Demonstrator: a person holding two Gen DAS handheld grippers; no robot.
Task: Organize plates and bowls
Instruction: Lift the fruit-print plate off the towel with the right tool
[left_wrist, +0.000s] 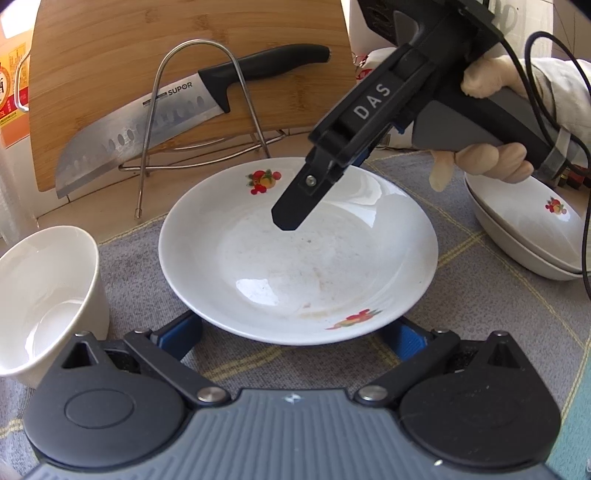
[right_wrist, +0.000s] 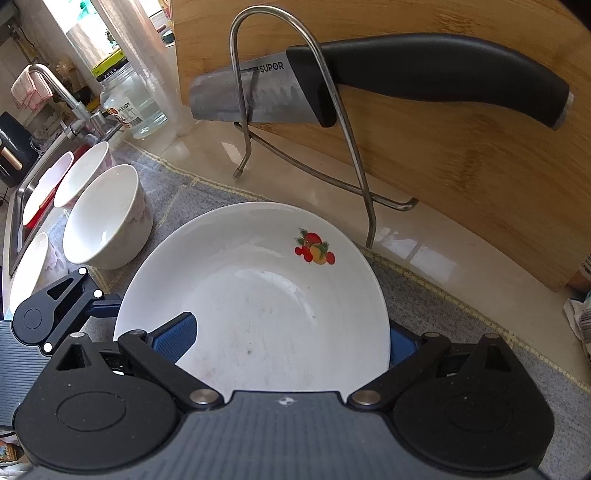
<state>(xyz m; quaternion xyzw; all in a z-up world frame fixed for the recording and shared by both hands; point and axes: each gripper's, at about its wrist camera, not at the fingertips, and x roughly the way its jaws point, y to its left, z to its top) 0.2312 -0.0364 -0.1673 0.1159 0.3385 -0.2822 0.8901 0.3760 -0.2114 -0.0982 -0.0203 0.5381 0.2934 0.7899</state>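
Note:
A white plate with fruit prints (left_wrist: 295, 254) lies on the grey cloth in the left wrist view. My left gripper (left_wrist: 291, 338) is open, its blue pads on either side of the plate's near rim, which hides the tips. My right gripper (left_wrist: 286, 219) hangs over the plate from the upper right. In the right wrist view the right gripper (right_wrist: 291, 341) is open, one blue pad (right_wrist: 173, 338) over the plate (right_wrist: 258, 295) and the other beyond its right rim. A white bowl (left_wrist: 40, 299) stands at the left.
A wire rack (left_wrist: 199, 110) holds a knife (left_wrist: 147, 122) against a bamboo board (left_wrist: 110, 74) behind the plate. Stacked fruit-print plates (left_wrist: 528, 229) sit at the right. Several white bowls (right_wrist: 103, 218) stand left near the sink (right_wrist: 26, 192) and a glass jar (right_wrist: 129, 99).

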